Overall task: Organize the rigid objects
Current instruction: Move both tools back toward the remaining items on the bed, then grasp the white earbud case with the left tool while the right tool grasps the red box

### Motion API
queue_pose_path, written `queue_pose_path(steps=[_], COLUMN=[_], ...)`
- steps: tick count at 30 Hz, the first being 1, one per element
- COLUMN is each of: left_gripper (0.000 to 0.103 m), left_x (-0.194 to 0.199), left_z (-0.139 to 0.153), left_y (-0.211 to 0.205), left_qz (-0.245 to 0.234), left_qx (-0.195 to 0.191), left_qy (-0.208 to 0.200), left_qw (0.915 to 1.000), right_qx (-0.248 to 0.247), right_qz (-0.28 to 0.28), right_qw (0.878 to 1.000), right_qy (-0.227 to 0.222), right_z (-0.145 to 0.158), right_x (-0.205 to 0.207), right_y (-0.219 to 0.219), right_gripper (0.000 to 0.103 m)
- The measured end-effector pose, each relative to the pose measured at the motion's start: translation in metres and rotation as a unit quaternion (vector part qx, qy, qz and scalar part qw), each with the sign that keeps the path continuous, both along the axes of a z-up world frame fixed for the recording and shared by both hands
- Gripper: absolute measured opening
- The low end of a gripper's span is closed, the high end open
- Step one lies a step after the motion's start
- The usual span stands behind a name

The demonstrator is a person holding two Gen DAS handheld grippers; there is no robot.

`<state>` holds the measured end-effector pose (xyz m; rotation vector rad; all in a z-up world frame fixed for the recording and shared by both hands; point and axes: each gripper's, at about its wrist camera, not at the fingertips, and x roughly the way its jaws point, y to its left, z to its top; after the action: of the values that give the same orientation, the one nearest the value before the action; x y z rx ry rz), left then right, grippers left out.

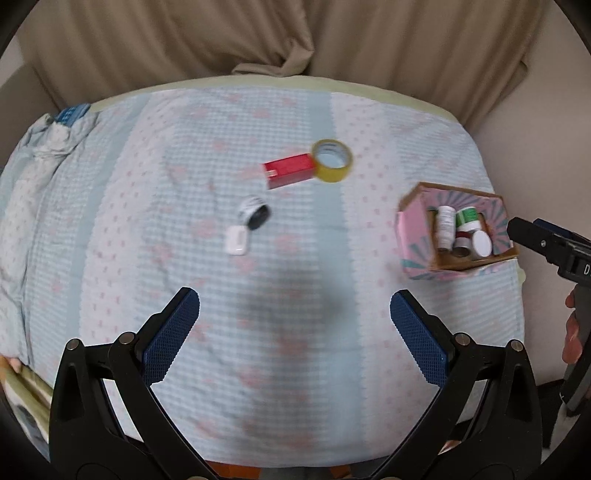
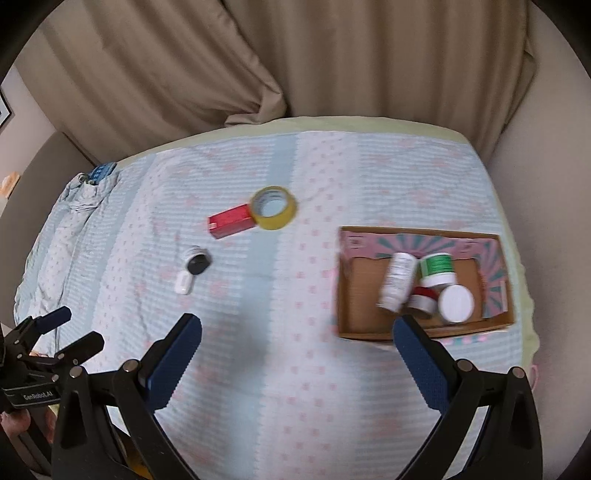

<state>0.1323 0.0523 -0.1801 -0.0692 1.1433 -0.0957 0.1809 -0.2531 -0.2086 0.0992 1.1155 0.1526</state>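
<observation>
On the checked bedspread lie a red box (image 1: 290, 170) (image 2: 231, 220), a yellow tape roll (image 1: 331, 160) (image 2: 274, 208) leaning on it, a black-and-white round container (image 1: 255, 212) (image 2: 197, 261) and a small white flat case (image 1: 236, 240) (image 2: 183, 282). A cardboard box (image 1: 413, 236) (image 2: 364, 295) at the right holds a white bottle (image 2: 397, 281), a green-labelled jar (image 2: 437, 269), a white-lidded jar (image 2: 456, 303) and a red-banded jar (image 2: 421, 300). My left gripper (image 1: 295, 317) is open and empty above the near bedspread. My right gripper (image 2: 297, 345) is open and empty, its right finger over the box's near edge.
The bed (image 1: 110, 221) fills both views, with beige curtains (image 1: 295, 33) behind it. A bunched blue cloth (image 1: 55, 136) lies at the far left corner. The right gripper shows at the left wrist view's right edge (image 1: 546, 243); the left gripper shows at the right wrist view's lower left (image 2: 55, 332).
</observation>
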Motion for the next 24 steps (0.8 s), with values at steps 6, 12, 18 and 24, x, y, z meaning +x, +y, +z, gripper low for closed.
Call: queue_pose_path(steps=[6, 12, 18, 24], left_gripper=[0.103, 0.103, 0.103, 0.102], left_x=[0.023, 0.056, 0.093, 0.127], left_z=[-0.028, -0.063, -0.105, -0.164], left_y=[0.063, 0.095, 0.093, 0.076], left_qz=[0.006, 0.011, 0.009, -0.012], left_qx=[0.000, -0.005, -0.008, 0.010], left_qy=[0.018, 0.041, 0.075, 0.119], left_qw=[0.9998, 0.9991, 0.9971, 0.9928], right_qx=[-0.002, -0.012, -0.048, -0.131], right_qz=[0.014, 0.053, 0.132, 0.277], right_qw=[1.000, 0.998, 0.990, 0.952], right_qy=[0.002, 0.009, 0.022, 0.020], right_z=[-0.015, -0.041, -0.075, -0.121], right_x=[0.025, 0.065, 0.116, 0.170], right_y=[0.064, 0.119, 0.156, 0.184], right_gripper=[0.103, 0.103, 0.103, 0.103])
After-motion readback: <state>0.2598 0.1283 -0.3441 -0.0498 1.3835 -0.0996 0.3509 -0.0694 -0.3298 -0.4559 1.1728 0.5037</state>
